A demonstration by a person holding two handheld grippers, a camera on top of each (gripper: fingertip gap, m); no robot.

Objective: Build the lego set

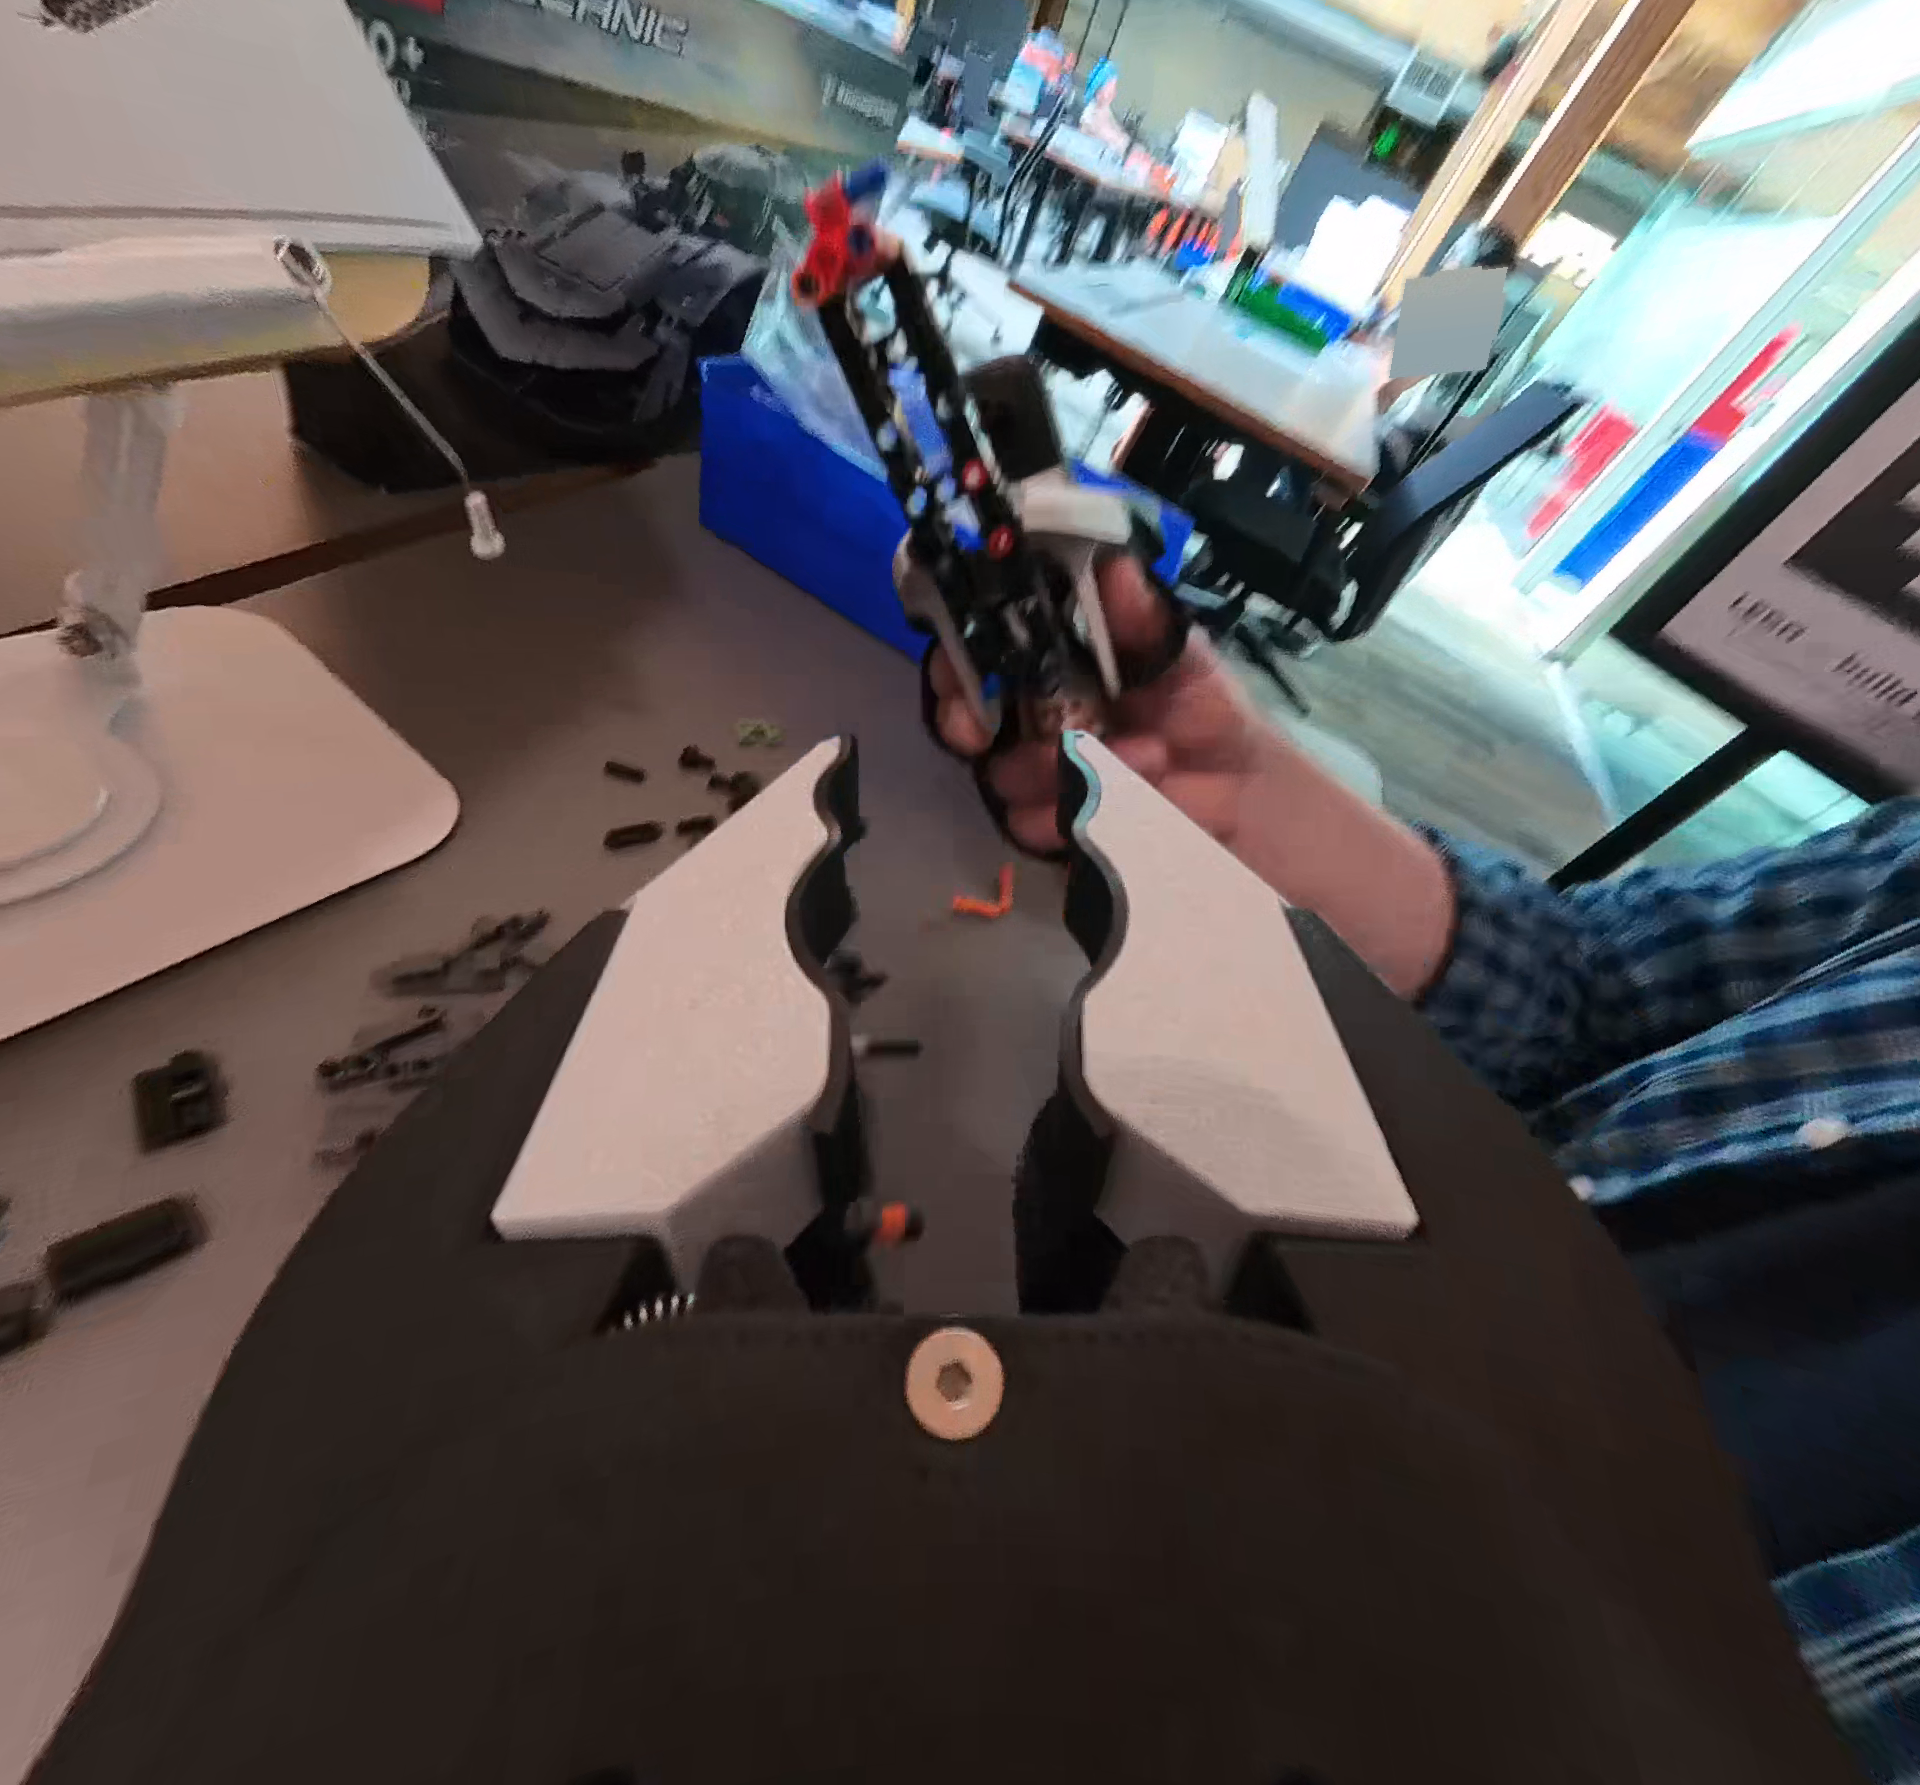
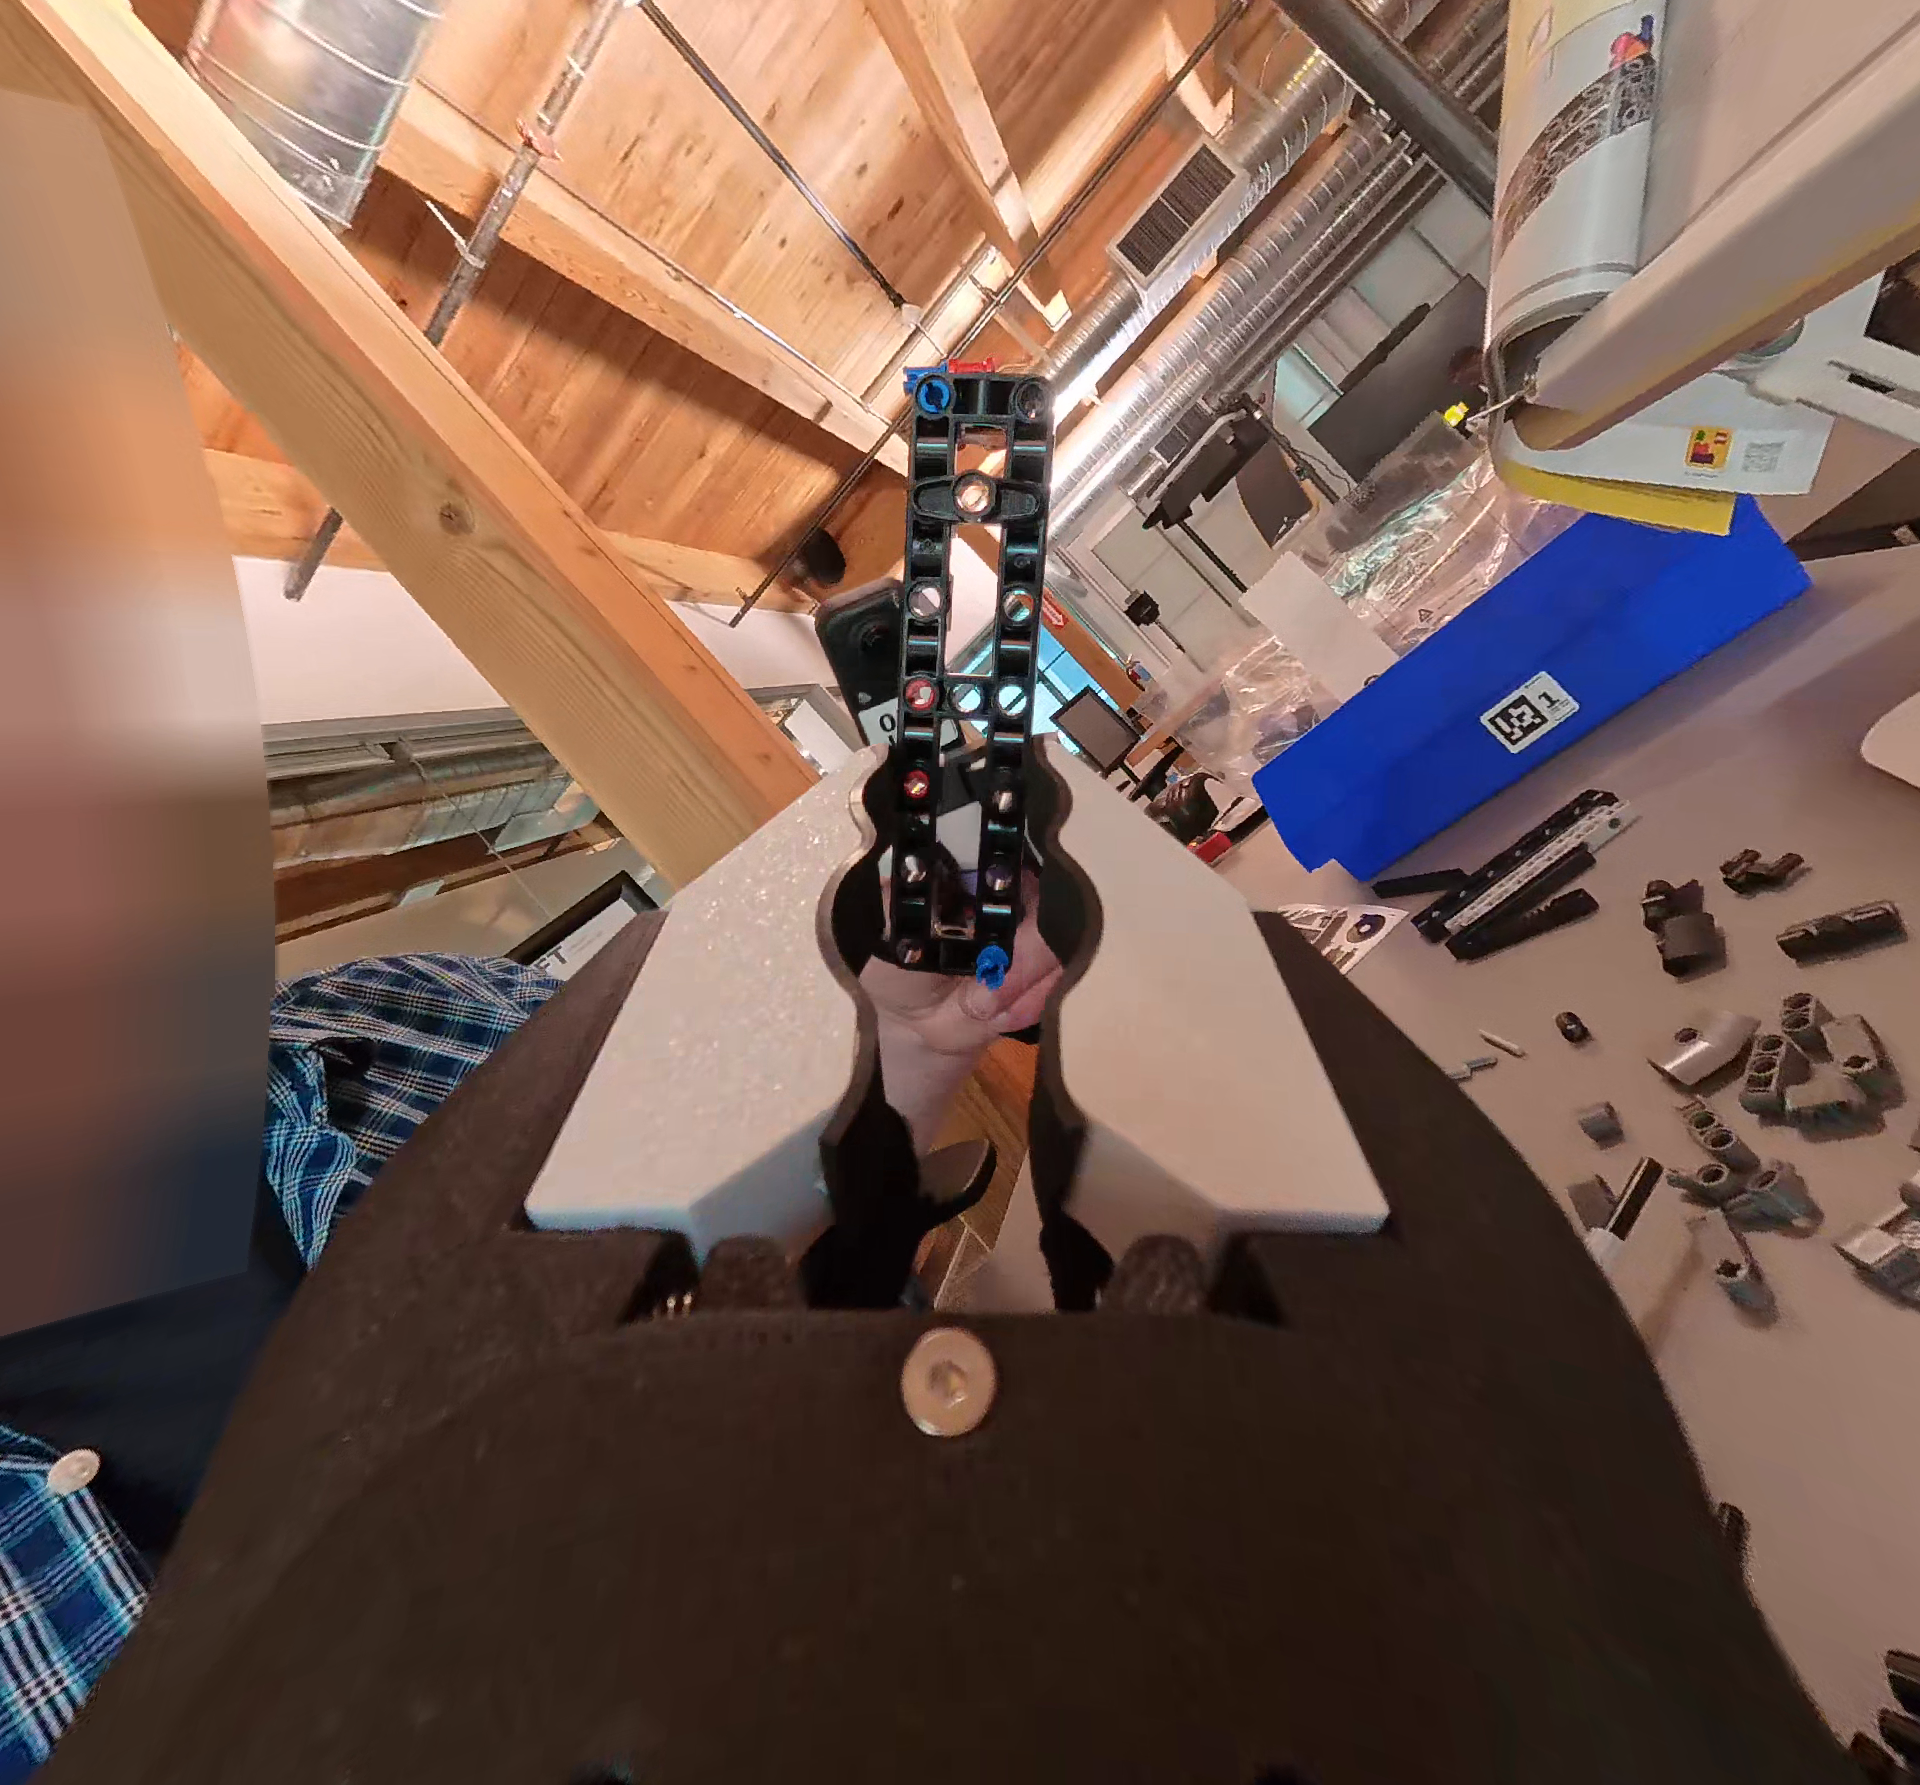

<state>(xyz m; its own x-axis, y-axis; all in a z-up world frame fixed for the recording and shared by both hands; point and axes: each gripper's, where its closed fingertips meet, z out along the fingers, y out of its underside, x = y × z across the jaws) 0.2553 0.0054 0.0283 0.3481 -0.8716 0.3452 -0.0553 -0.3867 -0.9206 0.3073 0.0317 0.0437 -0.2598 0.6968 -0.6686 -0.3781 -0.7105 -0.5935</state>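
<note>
**Right gripper pinching the black frame, left gripper spread over the table**

Nearest in my right wrist view, my right gripper (image 2: 956, 862) has its two grey fingers (image 2: 727, 987) closed in on the lower end of a long black lego frame (image 2: 971, 675). The frame stands upright in the centre of the frame, its top reaching toward the wooden ceiling beams, with blue pins at the upper left corner and at the bottom. A bare hand (image 2: 956, 1008) shows behind the fingers, just under the frame. To the right, loose grey and black pieces (image 2: 1766, 1091) lie scattered on the grey table (image 2: 1558, 956), and beyond them sits a blue bin (image 2: 1538, 696) under an open instruction booklet (image 2: 1579, 125).

In my left wrist view, my left gripper (image 1: 961, 748) is spread, nothing between its fingers, hovering over the table (image 1: 623, 644). A small orange piece (image 1: 982, 899) lies on the table seen through the gap. Just past the fingertips, upper centre, the other gripper (image 1: 1023, 530) grips the same frame (image 1: 914, 405), tilted left, red and blue parts at its top. Small black pins (image 1: 675, 800) lie to the left, a white stand base (image 1: 208, 800) farther left, the set's box (image 1: 582, 21) behind.
</note>
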